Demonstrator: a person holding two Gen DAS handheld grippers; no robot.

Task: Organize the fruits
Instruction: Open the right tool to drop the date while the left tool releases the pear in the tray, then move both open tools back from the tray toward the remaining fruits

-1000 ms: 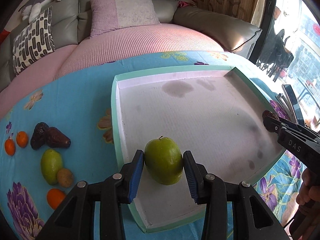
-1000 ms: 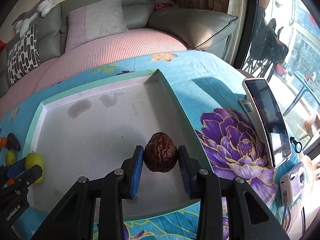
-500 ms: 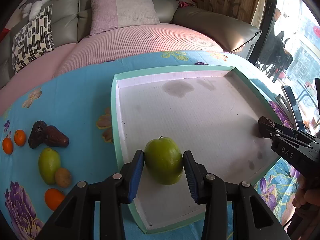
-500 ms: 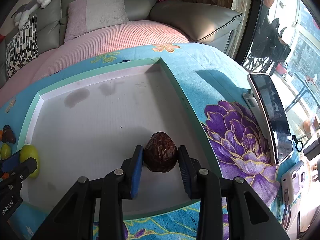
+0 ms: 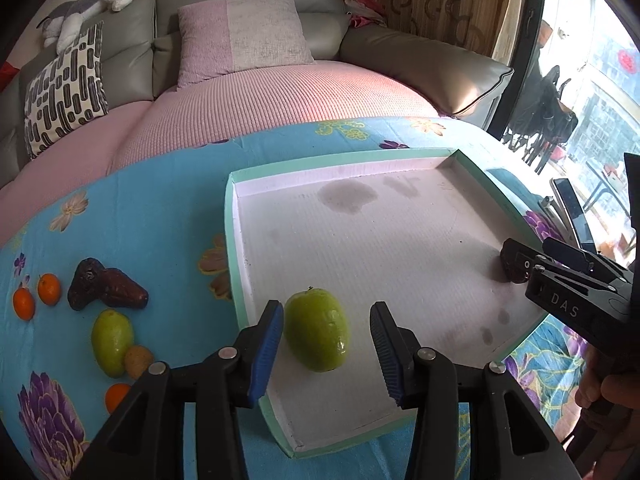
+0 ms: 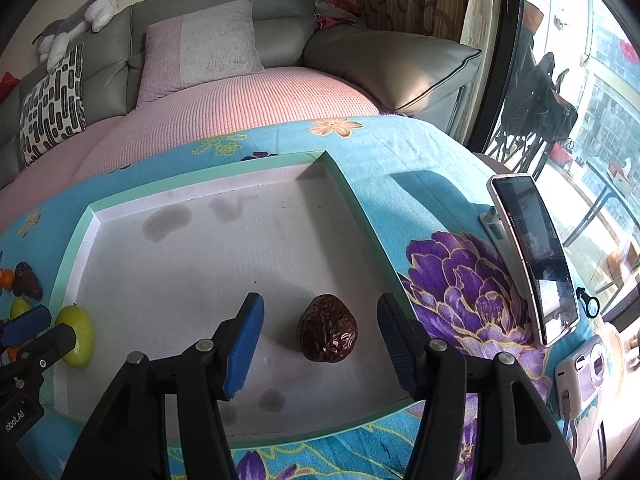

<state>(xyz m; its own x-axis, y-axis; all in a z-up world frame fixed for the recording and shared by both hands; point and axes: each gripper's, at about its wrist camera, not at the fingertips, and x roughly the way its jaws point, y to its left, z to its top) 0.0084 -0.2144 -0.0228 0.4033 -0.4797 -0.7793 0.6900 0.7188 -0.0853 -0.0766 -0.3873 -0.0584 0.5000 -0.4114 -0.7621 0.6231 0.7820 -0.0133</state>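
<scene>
A green fruit (image 5: pixel 318 330) lies on the white floor of the green-rimmed tray (image 5: pixel 230 216), near its left wall. My left gripper (image 5: pixel 326 336) is open around it, blue pads clear of both sides. A dark wrinkled fruit (image 6: pixel 327 329) rests on the tray (image 6: pixel 360 216) floor near the right wall. My right gripper (image 6: pixel 320 332) stands open around it, apart from it. In the left wrist view the right gripper (image 5: pixel 516 266) shows at the right edge. In the right wrist view the green fruit (image 6: pixel 78 336) and the left gripper's blue pad (image 6: pixel 26 324) show at the left edge.
On the blue flowered cloth left of the tray lie two dark fruits (image 5: pixel 104 292), small oranges (image 5: pixel 48 289), another green fruit (image 5: pixel 112 340), a brown kiwi (image 5: pixel 138 360) and an orange (image 5: pixel 117 396). Right of the tray stand a phone (image 6: pixel 536 256) and a small camera (image 6: pixel 584 372). A sofa lies beyond.
Both grippers have opened. The green fruit and the dark fruit, held a second ago, now rest loose on the tray floor.
</scene>
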